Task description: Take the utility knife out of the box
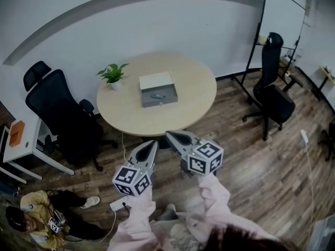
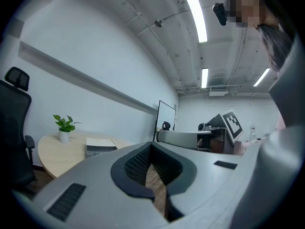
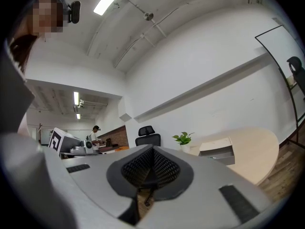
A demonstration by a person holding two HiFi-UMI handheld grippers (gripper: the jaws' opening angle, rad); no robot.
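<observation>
Though tiny, bluish utility knife [image 1: 156, 95]

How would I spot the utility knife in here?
Find the round wooden table by the white wall. Near its middle sits an open grey box, right of a potted plant. The utility knife is the only thing inside: small, slim, bluish.

The bench [image 1: 199, 88] has a smooth, matt, pale wood-look top; the floor [image 1: 261, 161] is darker wood planking with a faint sheen. The box [image 1: 159, 102] looks matt grey. Left tongs [image 1: 152, 143] and right tongs [image 1: 169, 135] are matt grey plastic with black mesh-textured pads [image 3: 164, 168].
</observation>
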